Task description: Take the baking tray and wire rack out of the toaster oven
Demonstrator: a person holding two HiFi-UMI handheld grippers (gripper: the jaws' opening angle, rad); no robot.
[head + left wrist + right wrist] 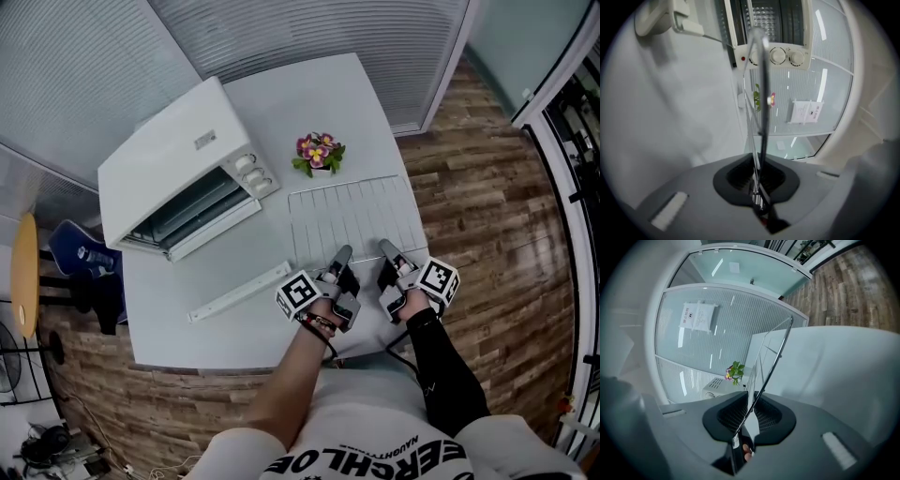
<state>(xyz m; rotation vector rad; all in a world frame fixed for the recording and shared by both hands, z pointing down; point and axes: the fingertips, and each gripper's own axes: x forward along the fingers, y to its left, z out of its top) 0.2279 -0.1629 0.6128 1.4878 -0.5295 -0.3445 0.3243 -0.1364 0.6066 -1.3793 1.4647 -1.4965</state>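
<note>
The wire rack [352, 216] lies flat at the table's near right, out of the white toaster oven [169, 159], whose door hangs open. I cannot tell whether the rack rests on the tabletop. My left gripper [342, 253] and right gripper [386, 247] sit side by side at the rack's near edge. In the left gripper view the gripper [757, 173] is shut on a rack wire [762, 84]. The right gripper view shows that gripper [749, 411] shut on the rack's rim wire [776, 352]. No baking tray is clearly visible.
A small pot of pink and yellow flowers [319, 153] stands just beyond the rack. A long white flat strip [239, 292] lies on the white table [309, 94] left of my hands. Wood floor surrounds the table, with glass partitions behind.
</note>
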